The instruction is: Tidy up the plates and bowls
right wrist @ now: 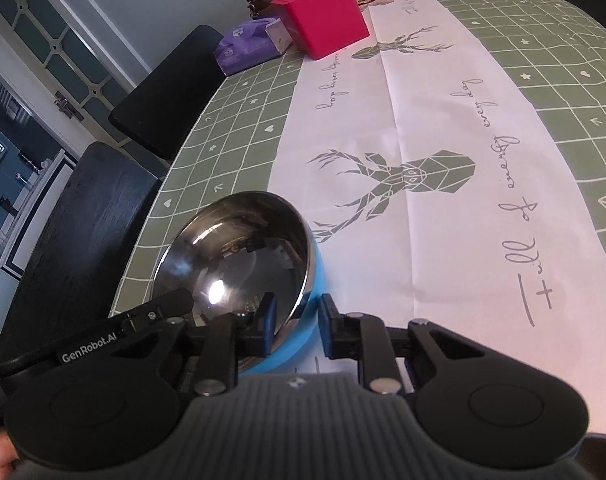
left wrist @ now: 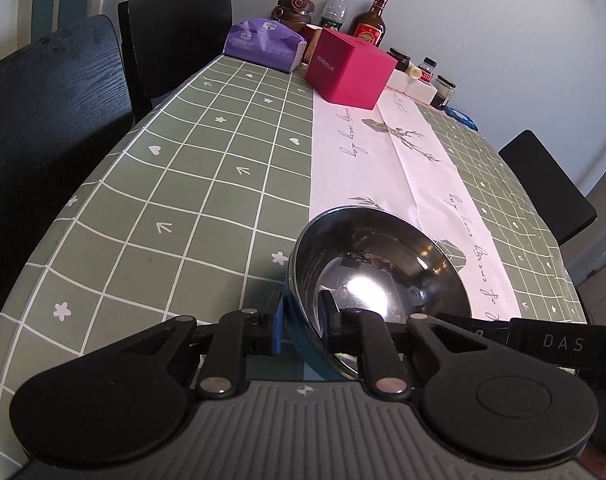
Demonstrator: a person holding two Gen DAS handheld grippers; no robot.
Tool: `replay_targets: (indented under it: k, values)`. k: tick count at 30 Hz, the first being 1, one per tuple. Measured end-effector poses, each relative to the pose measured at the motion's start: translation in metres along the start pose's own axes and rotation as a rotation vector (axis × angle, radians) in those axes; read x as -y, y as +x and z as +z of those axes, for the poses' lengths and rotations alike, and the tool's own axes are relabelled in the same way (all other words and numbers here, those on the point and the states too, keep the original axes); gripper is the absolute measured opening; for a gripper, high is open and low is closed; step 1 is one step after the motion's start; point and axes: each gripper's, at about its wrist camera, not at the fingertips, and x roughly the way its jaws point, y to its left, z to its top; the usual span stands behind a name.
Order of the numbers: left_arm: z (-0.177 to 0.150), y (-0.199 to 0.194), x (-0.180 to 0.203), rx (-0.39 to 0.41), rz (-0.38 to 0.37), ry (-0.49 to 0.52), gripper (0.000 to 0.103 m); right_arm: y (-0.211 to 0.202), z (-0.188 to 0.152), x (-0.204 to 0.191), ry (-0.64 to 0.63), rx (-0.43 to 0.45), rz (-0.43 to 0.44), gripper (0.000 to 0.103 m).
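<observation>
A steel bowl with a blue outer wall sits near the table's front edge, where the white runner meets the green checked cloth. My left gripper is shut on the bowl's left rim, one pad inside and one outside. My right gripper is shut on the same bowl at its right rim, again with the wall between the pads. A black part of the right gripper shows at the right of the left wrist view. A black part of the left gripper crosses the right wrist view's lower left.
A pink box, a purple tissue pack, bottles and small jars stand at the table's far end against the wall. Black chairs line the left side, and another chair is on the right.
</observation>
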Motion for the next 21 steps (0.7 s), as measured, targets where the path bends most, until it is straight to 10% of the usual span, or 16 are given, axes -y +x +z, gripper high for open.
replay_targets:
  k: [21]
  values:
    - [0.017,-0.040,0.025,-0.031,-0.025,0.051,0.017,-0.041,0.008,-0.007,-0.006,-0.022,-0.006,0.017]
